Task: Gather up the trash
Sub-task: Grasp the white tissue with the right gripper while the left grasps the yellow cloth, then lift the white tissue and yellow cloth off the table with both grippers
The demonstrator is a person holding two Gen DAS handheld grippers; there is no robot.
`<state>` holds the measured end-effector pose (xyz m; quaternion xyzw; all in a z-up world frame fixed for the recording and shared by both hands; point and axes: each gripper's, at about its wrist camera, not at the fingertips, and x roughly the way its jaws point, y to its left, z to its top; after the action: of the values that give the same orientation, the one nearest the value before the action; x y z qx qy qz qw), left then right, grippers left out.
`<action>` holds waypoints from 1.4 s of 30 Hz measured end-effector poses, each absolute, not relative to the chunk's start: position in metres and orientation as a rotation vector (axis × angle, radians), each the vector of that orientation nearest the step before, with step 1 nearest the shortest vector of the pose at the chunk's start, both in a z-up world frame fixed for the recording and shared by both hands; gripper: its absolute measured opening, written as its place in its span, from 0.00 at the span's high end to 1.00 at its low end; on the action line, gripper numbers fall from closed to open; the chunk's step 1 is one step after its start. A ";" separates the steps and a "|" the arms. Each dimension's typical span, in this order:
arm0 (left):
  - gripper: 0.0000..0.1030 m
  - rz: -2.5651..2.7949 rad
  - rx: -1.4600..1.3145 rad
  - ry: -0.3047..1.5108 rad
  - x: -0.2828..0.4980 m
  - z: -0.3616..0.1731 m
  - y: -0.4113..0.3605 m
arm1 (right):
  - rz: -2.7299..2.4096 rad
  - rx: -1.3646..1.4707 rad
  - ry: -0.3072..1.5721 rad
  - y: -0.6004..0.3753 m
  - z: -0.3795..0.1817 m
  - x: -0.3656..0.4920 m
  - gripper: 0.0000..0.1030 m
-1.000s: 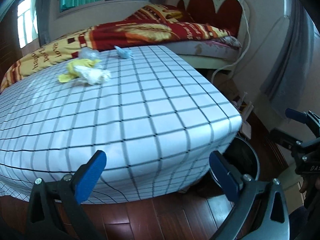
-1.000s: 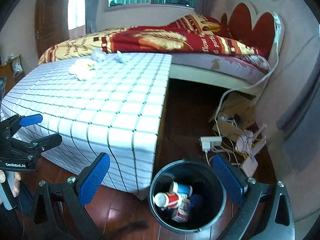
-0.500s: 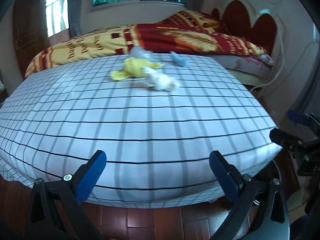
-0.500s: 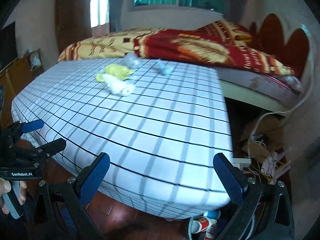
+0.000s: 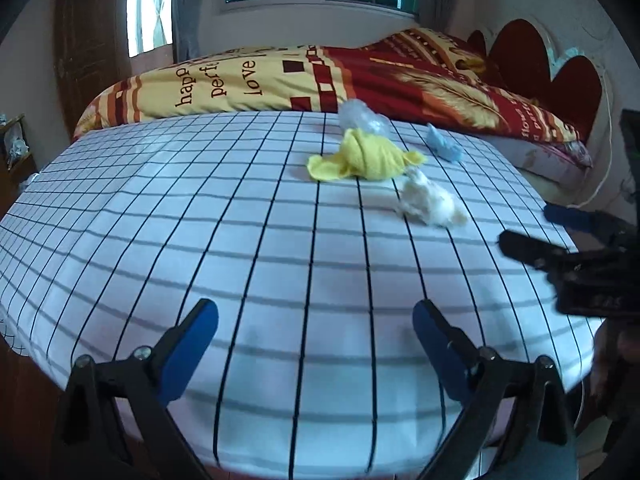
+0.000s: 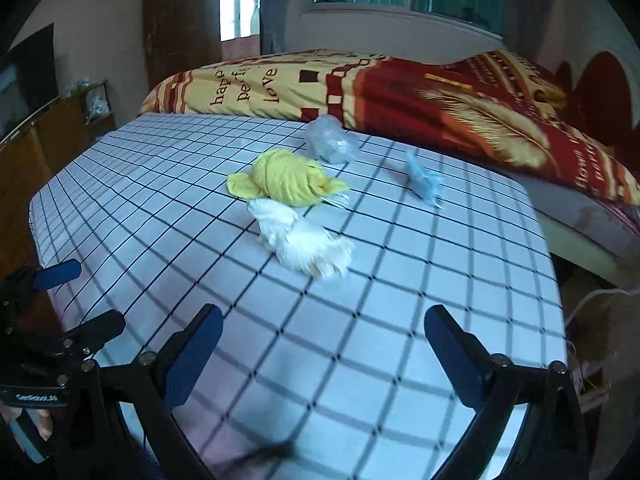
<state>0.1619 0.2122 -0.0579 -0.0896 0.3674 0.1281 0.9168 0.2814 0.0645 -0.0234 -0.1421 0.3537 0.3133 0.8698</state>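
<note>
Nothing collected in view: four scraps lie on the checked surface [image 6: 440, 272], clustered just before the red-and-yellow quilt [image 6: 400, 92]. White wad [image 6: 304, 240] touches yellow rag [image 6: 286, 178]; crumpled clear plastic [image 6: 330, 140] just behind; blue scrap [image 6: 424, 180] beside. Left claw [image 5: 316, 332] and right claw [image 6: 324, 340] wide, just narrowing slightly, empty, well short of them.

The near stretch of the checked tabletop [image 6: 168, 216] lay bare ahead of both grippers. Farther in, a white wad [image 6: 304, 244], yellow cloth [image 6: 286, 178], clear plastic [image 6: 330, 142] and blue scrap [image 6: 424, 180] clustered; beyond them the quilt [image 6: 440, 96] rose.
</note>
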 end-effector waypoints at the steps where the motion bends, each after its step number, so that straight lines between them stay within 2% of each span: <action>1: 0.06 0.264 -0.187 0.757 0.167 -0.058 0.215 | 0.661 -0.299 0.749 0.071 -0.027 0.288 0.12; 9: 0.06 0.237 -0.152 0.770 0.204 -0.062 0.217 | 0.686 -0.301 0.803 0.106 -0.056 0.338 0.20; 12: 0.06 0.225 -0.159 0.771 0.216 -0.064 0.216 | 0.723 -0.277 0.847 0.111 -0.064 0.354 0.43; 15: 0.07 0.214 -0.159 0.769 0.226 -0.064 0.215 | 0.757 -0.258 0.836 0.109 -0.059 0.361 0.54; 25: 0.09 0.170 -0.152 0.777 0.298 -0.066 0.206 | 0.522 -0.131 0.822 0.036 -0.044 0.411 0.54; 35: 0.11 0.130 -0.171 0.835 0.353 -0.072 0.211 | 0.513 -0.126 0.829 0.028 -0.048 0.431 0.54; 37: 0.40 0.113 -0.182 0.853 0.358 -0.076 0.212 | 0.514 -0.129 0.830 0.028 -0.049 0.431 0.54; 38: 0.42 0.106 -0.174 0.860 0.359 -0.078 0.211 | 0.515 -0.128 0.833 0.027 -0.049 0.431 0.54; 39: 0.54 0.107 -0.160 0.849 0.360 -0.077 0.208 | 0.520 -0.126 0.837 0.027 -0.050 0.431 0.54; 40: 0.61 0.101 -0.152 0.849 0.360 -0.077 0.207 | 0.520 -0.128 0.836 0.026 -0.049 0.430 0.54; 42: 0.66 0.088 -0.150 0.842 0.357 -0.075 0.205 | 0.519 -0.135 0.833 0.025 -0.048 0.427 0.54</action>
<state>0.3570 0.2048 -0.0750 -0.0727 0.4080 0.0426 0.9091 0.4271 0.0246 -0.0483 -0.0646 0.3996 0.2489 0.8799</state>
